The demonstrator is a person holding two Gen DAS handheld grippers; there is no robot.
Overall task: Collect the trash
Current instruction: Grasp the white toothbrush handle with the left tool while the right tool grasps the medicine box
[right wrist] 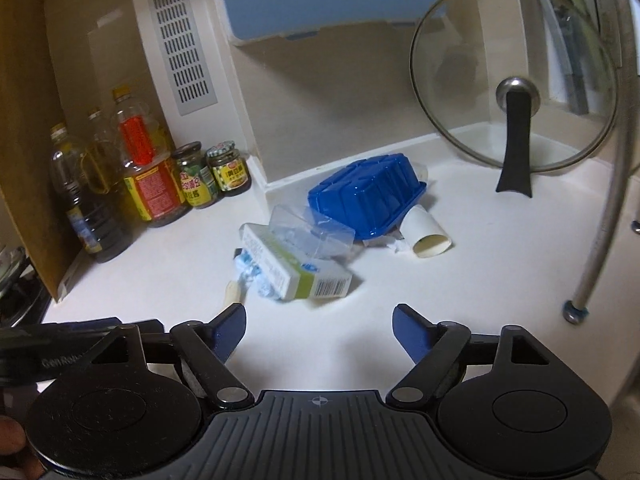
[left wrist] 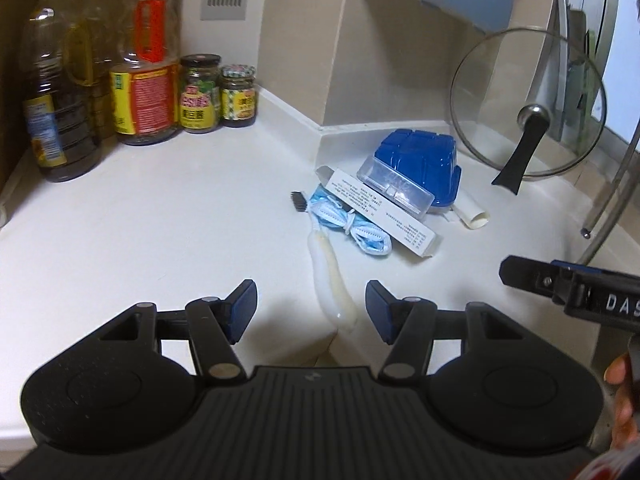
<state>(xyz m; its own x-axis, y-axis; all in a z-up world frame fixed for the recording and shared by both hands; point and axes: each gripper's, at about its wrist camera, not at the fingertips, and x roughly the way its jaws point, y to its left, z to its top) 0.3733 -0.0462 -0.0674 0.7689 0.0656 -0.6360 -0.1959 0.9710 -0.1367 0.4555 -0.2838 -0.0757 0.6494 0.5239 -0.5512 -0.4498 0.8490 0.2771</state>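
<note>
We see a white counter (left wrist: 160, 216) with a small heap of trash lying in the middle of both views. In the left wrist view the heap sits centre-right: an upturned blue plastic tub (left wrist: 416, 160), a clear plastic box (left wrist: 394, 190) leaning on it, a long white carton (left wrist: 380, 216) in front, a crumpled blue face mask (left wrist: 348, 228) touching the carton, a toothbrush (left wrist: 326, 264) running down toward the bottom of the frame, and a paper tube (left wrist: 472, 216) just right of the tub.

Our left gripper (left wrist: 311, 310) is spread, nothing between its fingers; the toothbrush handle ends near the right finger, and we cannot tell whether they touch. The right gripper (right wrist: 319, 330) is also spread wide and empty, low in its own frame, short of the carton (right wrist: 296, 276). In that view the tub (right wrist: 366, 196) sits at the centre and the paper tube (right wrist: 428, 232) just to its right.

Oil bottles (left wrist: 60, 100) and two jars (left wrist: 218, 94) stand at the upper left. A glass pot lid (left wrist: 528, 108) leans upright at the upper right.
</note>
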